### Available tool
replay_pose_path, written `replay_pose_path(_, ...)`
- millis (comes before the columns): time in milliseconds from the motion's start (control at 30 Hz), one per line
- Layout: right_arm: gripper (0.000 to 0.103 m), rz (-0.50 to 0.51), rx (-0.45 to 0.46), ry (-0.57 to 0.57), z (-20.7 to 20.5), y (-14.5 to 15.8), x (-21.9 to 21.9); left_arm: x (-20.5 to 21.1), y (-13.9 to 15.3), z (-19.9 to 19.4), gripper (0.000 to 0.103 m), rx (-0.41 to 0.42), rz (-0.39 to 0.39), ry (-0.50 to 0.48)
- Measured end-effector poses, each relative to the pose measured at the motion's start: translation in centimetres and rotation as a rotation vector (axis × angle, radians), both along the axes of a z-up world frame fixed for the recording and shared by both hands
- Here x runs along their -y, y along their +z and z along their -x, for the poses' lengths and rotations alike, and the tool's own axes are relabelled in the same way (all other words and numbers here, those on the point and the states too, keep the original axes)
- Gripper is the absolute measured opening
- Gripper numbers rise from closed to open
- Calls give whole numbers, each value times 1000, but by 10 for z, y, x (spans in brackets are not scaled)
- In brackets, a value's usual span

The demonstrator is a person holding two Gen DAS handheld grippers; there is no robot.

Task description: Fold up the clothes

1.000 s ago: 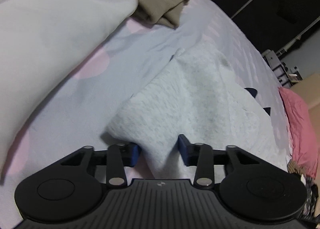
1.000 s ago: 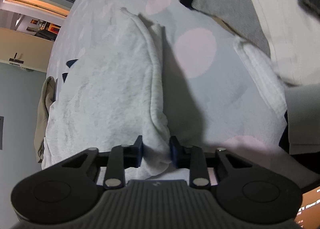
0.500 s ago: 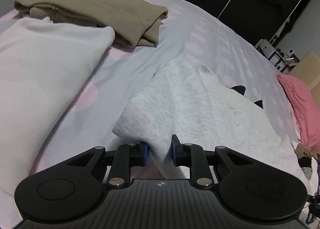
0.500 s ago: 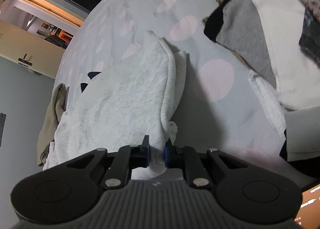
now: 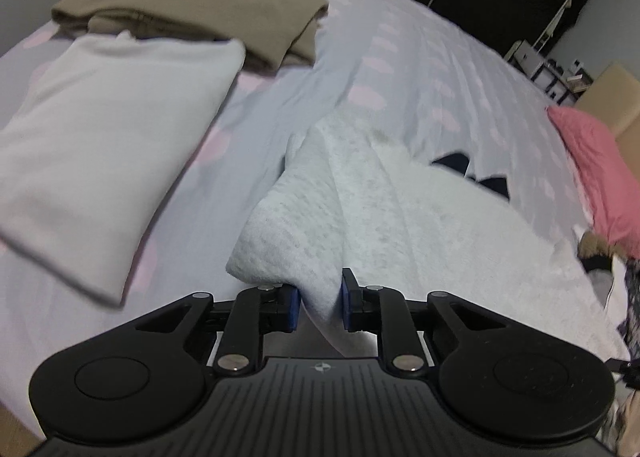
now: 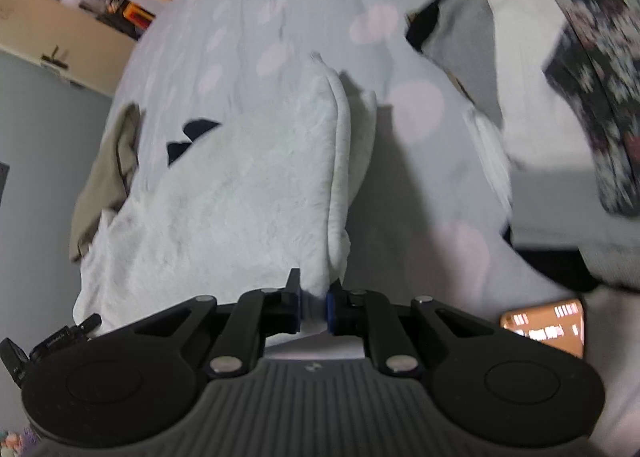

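Change: both near corners now clamped and lifted off the bed [image 5: 420, 69]; a second ago the left gripper [image 5: 319, 306] stood open around the cloth. Fold can begin.
Garment [image 5: 400, 217]: pale grey fleece, dark print at 1 o'clock.
Right gripper [image 6: 313, 307]: clenched on hem.
Around: folded white top [image 5: 104, 137] at 10 o'clock.
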State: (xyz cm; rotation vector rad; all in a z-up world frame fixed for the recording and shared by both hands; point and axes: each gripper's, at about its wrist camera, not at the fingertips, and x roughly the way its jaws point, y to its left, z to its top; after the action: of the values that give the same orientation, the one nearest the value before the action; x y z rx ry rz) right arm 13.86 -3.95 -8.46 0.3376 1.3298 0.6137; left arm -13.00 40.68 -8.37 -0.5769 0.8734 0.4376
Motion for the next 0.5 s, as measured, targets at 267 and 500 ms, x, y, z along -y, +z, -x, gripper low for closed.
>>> replay_pose_path(267,36,119,-7,92,7,-20,-2,21,-24,-10,27,-185,-138,-130)
replay_pose_path(500,50,142,105,78,0,-2,7,31,-10,-3,32,-216,-252,-130)
